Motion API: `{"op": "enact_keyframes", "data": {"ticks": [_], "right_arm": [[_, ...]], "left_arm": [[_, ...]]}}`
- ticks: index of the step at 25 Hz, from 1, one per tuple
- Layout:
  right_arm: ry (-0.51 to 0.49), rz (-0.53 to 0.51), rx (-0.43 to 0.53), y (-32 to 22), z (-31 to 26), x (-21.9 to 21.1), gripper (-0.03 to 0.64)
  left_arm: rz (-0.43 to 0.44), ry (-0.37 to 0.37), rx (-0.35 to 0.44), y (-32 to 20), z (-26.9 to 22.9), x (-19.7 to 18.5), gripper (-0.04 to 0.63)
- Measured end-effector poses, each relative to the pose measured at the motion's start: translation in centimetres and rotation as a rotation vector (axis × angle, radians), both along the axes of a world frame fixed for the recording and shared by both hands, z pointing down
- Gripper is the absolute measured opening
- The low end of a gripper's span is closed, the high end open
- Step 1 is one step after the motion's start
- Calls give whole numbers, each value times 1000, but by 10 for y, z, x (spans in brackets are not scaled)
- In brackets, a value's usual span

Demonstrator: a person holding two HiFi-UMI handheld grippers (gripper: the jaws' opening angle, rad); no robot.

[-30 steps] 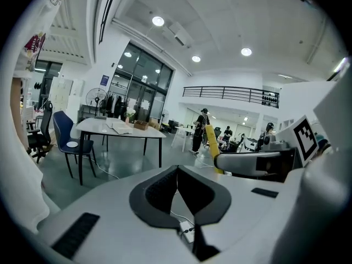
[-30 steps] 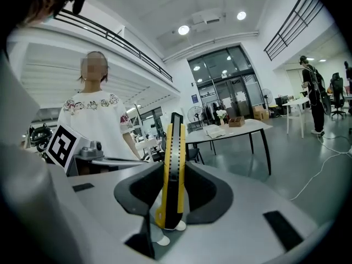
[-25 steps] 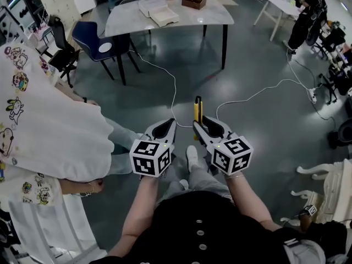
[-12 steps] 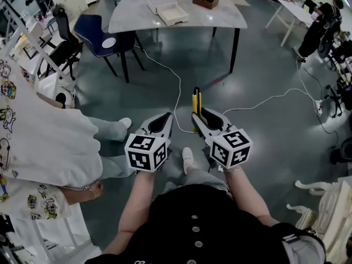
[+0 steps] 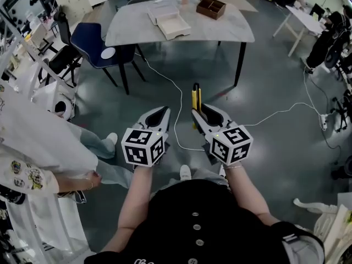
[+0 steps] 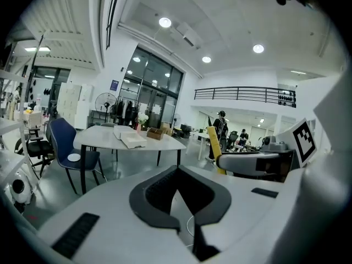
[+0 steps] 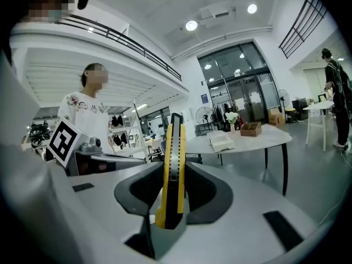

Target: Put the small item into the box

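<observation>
My right gripper is shut on a yellow and black utility knife, which sticks out past the jaw tips; in the right gripper view the knife stands upright between the pads. My left gripper is shut with nothing in it, its tips meeting. Both are held side by side at waist height over the floor. Ahead stands a grey table with an open white box and a brown wooden box on it. Both boxes also show in the right gripper view, the white box and the brown box.
A blue chair stands at the table's left end. A white cable runs across the floor between me and the table. A person in a white printed shirt stands close on my left. Another person is far right.
The table and its boxes have come nearer and lower in the head view as both grippers travel forward together. The person on the left has slid back. The knife stays gripped.
</observation>
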State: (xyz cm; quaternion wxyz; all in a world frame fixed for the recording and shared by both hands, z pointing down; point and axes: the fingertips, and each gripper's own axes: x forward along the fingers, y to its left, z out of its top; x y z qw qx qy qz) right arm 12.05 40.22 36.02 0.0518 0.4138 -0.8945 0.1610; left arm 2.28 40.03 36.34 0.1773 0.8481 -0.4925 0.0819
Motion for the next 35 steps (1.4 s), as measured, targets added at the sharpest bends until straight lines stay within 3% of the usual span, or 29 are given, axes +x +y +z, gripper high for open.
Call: {"op": "enact_keyframes", "data": {"ticks": [6, 14, 21, 35], "right_arm": [[-15, 1, -12, -53, 7, 18, 118], [-25, 13, -55, -85, 30, 25, 118], [-18, 26, -65, -117, 37, 16, 118], [13, 74, -44, -252, 28, -33, 118]], "left_arm": [[-23, 5, -11, -50, 7, 11, 18], [-21, 6, -49, -82, 25, 16, 18], [-4, 21, -60, -120, 32, 9, 18], [56, 36, -25, -266, 16, -38, 18]]}}
